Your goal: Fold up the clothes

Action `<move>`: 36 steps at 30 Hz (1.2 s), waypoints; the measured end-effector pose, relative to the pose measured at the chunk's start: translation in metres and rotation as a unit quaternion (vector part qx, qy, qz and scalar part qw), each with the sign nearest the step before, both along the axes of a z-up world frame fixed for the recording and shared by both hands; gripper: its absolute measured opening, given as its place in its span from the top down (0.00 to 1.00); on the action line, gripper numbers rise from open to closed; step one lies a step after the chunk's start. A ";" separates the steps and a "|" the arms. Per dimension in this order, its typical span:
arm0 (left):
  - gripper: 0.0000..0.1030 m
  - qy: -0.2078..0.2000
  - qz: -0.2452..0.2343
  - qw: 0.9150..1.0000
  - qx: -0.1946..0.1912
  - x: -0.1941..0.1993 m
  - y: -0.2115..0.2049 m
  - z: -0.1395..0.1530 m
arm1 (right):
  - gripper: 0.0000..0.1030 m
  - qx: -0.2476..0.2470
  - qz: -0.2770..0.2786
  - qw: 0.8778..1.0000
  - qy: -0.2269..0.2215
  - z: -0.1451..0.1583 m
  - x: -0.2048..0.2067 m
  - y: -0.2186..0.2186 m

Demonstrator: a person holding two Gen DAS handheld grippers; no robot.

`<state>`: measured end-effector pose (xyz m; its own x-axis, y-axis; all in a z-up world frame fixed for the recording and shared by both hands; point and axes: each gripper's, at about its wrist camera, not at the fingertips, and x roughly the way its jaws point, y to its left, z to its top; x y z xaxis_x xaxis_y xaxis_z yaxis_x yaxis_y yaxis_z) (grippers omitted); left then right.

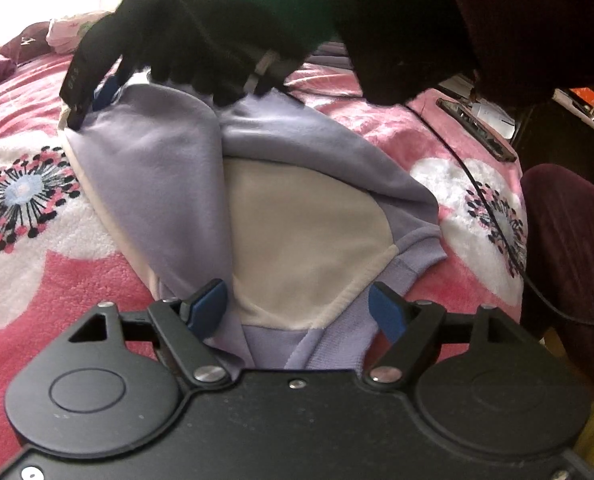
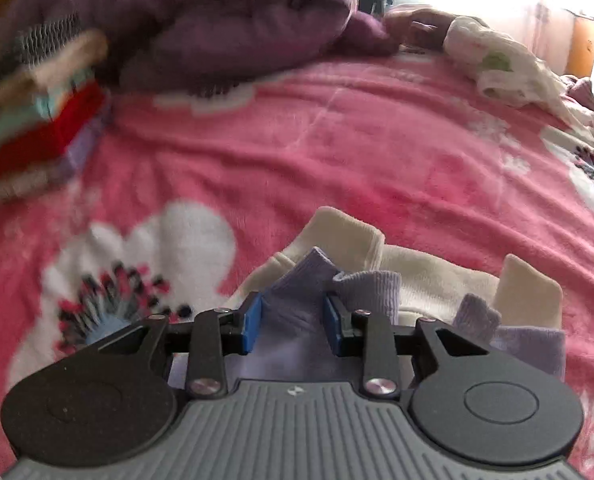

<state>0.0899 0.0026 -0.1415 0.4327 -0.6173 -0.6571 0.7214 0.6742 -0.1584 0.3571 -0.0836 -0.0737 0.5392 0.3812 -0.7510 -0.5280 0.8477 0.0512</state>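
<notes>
A lilac and cream sweatshirt (image 1: 305,232) lies on the pink floral blanket (image 1: 37,272). One lilac sleeve (image 1: 157,184) is folded across it toward the far left. My left gripper (image 1: 301,308) stands open over the near hem, its blue pads wide apart on either side of the cloth. A black-gloved hand (image 1: 169,40) holds my right gripper (image 1: 85,108) at the sleeve's far end. In the right wrist view, bunched lilac fabric (image 2: 293,312) fills the gap of the right gripper (image 2: 293,320) between the blue pads. A ribbed cuff (image 2: 373,284) sticks up beside them.
A stack of folded clothes (image 2: 37,128) sits at the blanket's far left, blurred. A purple duvet (image 2: 217,20) and a white patterned garment (image 2: 509,68) lie at the back. A black cable (image 1: 493,216) and a dark flat device (image 1: 477,128) cross the bed's right side, beside a maroon-clad leg (image 1: 569,248).
</notes>
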 end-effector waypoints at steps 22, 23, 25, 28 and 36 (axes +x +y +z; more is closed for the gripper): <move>0.22 -0.070 0.062 0.996 0.003 -0.045 0.013 0.014 | 0.65 0.147 -0.171 0.971 -0.072 0.024 -0.232 -0.196; 0.22 -0.077 0.069 0.995 0.006 -0.051 0.015 0.015 | 0.65 0.144 -0.170 0.972 -0.076 0.021 -0.242 -0.197; 0.22 -0.091 0.086 0.992 0.007 -0.060 0.020 0.018 | 0.65 0.137 -0.165 0.973 -0.085 0.014 -0.262 -0.198; 0.22 -0.109 0.107 0.988 0.019 -0.072 0.026 0.020 | 0.65 0.113 -0.150 0.977 -0.098 0.002 -0.289 -0.196; 0.22 -0.182 0.098 0.964 0.165 -0.094 0.016 0.006 | 0.64 -0.017 -0.075 0.988 -0.133 -0.027 -0.349 -0.179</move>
<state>-0.0044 0.0185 -0.1358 0.7584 -0.2839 -0.5867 0.5426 0.7737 0.3271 0.0080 -0.2629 -0.1012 0.7680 0.2595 -0.5855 -0.3877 0.9161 -0.1024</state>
